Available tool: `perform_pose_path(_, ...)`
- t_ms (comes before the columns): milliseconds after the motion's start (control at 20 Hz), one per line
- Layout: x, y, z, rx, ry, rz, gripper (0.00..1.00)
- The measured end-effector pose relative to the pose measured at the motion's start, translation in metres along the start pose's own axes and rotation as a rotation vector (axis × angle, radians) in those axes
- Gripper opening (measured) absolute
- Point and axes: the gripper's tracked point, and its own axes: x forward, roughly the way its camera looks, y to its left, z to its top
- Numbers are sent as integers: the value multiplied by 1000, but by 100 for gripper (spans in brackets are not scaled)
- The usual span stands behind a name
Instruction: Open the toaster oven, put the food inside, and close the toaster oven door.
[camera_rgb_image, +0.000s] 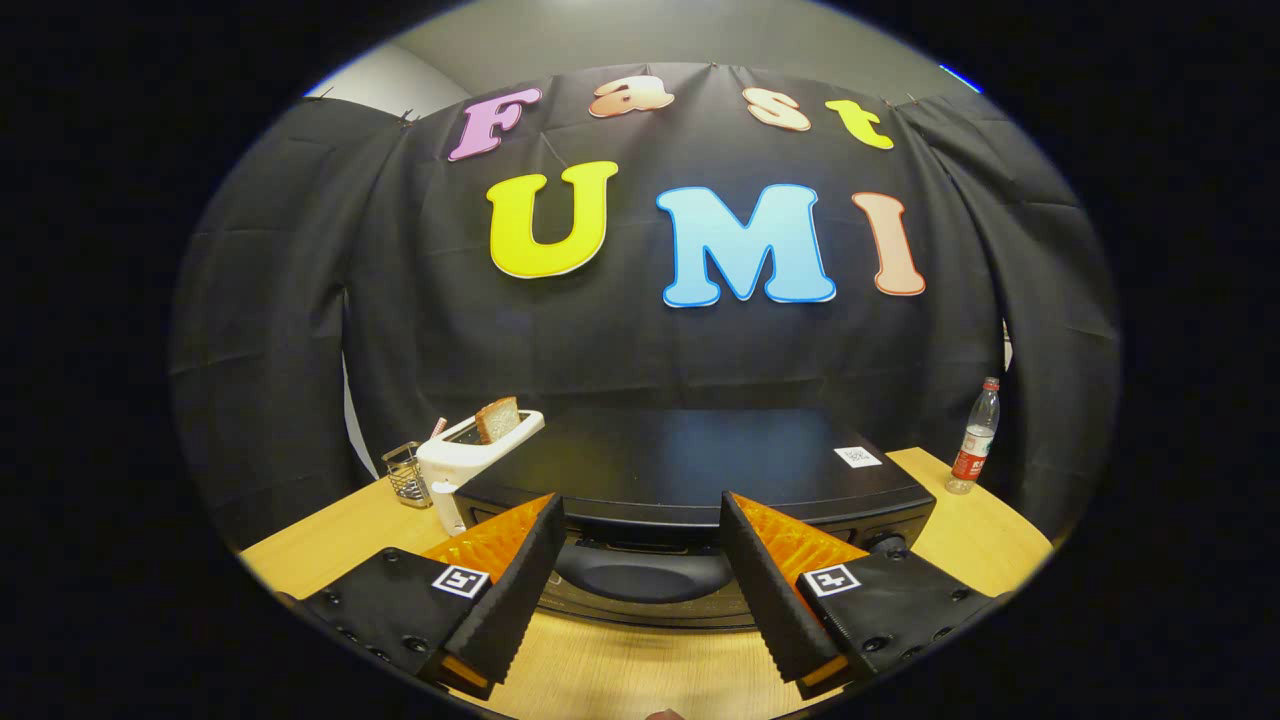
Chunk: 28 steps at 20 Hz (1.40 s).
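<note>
Toaster oven (700, 470) door shut; white label sticker (858, 457) unreadable; hand-held gripper (640, 570) spread wide.

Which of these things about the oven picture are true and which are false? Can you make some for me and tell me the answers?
1. The toaster oven door is shut. True.
2. The gripper fingers are squeezing the door handle. False: they are open, with the handle between them and nothing pressed.
3. A slice of bread sticks up out of the white toaster. True.
4. The water bottle is lying on its side. False: it stands upright on the wooden table, off beyond the oven's side.
5. A small wire basket sits beside the white toaster. True.
</note>
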Motion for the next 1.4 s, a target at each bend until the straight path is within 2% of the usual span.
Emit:
perform_pose_path(150, 9, 0, -14, 8, 49, -12, 99)
perform_pose_path(500, 7, -1, -17, -10, 45, -36, 98)
perform_pose_path(1000, -40, 7, -46, -46, 49, -13, 98)
perform_pose_path(1400, -73, 13, -87, -103, 104, -12, 98)
